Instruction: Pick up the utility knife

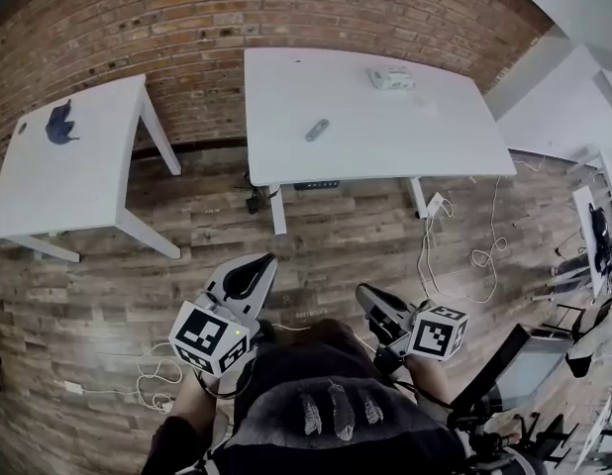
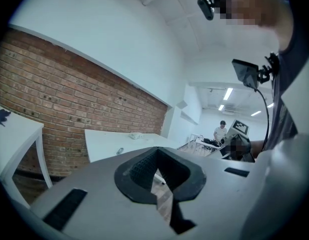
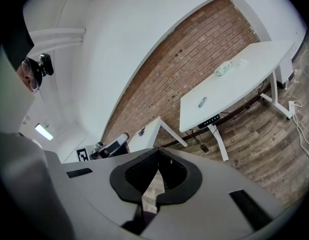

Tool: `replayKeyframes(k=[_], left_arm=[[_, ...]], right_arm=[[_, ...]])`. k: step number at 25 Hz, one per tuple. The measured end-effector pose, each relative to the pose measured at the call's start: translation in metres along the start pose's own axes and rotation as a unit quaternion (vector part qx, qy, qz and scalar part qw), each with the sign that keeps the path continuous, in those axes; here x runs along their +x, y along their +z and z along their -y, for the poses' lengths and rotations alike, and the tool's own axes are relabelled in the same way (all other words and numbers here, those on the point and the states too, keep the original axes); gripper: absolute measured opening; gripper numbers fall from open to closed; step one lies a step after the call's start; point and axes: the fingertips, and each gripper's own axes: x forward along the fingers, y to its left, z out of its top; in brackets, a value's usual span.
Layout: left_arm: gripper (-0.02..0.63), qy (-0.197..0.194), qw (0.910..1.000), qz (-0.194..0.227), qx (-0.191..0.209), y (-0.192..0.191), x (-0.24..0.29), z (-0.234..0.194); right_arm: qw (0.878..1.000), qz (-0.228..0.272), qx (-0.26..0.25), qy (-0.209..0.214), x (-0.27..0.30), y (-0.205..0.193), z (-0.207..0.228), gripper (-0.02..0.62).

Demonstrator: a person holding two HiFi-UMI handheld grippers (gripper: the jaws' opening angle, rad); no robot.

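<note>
White desk (image 1: 286,87) stands at 12 o'clock in the head view, set against a brick wall (image 1: 187,28). The utility knife (image 1: 317,130) lies flat on the desk top, at about 8 o'clock from the desk's centre, touching nothing else. A small pale box (image 1: 390,78) sits at 2 o'clock from the knife, well apart from it.

A second white table (image 1: 98,181) stands at 10 o'clock and carries a dark object (image 1: 58,124).

Both tools are held over the wooden floor (image 1: 316,236) at 6 o'clock, well apart from the desk. The left gripper (image 1: 252,273) has its jaws pressed together with nothing between them. The right gripper (image 1: 375,305) also has its jaws pressed together and is empty.

Loose cables (image 1: 479,255) lie on the floor at 3 o'clock.

In the left gripper view the knife (image 2: 120,150) appears at 11 o'clock from the jaws. In the right gripper view the knife (image 3: 202,103) appears at 1 o'clock.
</note>
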Motion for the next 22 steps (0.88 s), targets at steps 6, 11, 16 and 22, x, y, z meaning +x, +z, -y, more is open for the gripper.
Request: replayKeyframes(k=[6,11,16,22], left_arm=[[-0.003,0.007,1.0000,-0.006,0.004,0.006,0.015,-0.010],[-0.003,0.033,0.9989,-0.030,0.016,0.010,0.033,-0.028],[-0.003,0.045,0.9970,-0.055,0.032,0.017,0.087,-0.028],[-0.003,0.064,0.9936,-0.075,0.054,0.035,0.152,-0.020]], right_arm=[[1.000,-0.017,-0.021,-0.013,0.016,0.013,0.011,0.000],[0.999,-0.017,0.003,0.028,0.039,0.035,0.025,0.000],[0.999,-0.008,0.023,0.045,0.043,0.081,0.068,-0.001],[0.996,-0.005,0.055,0.071,0.034,0.132,0.118,0.000]])
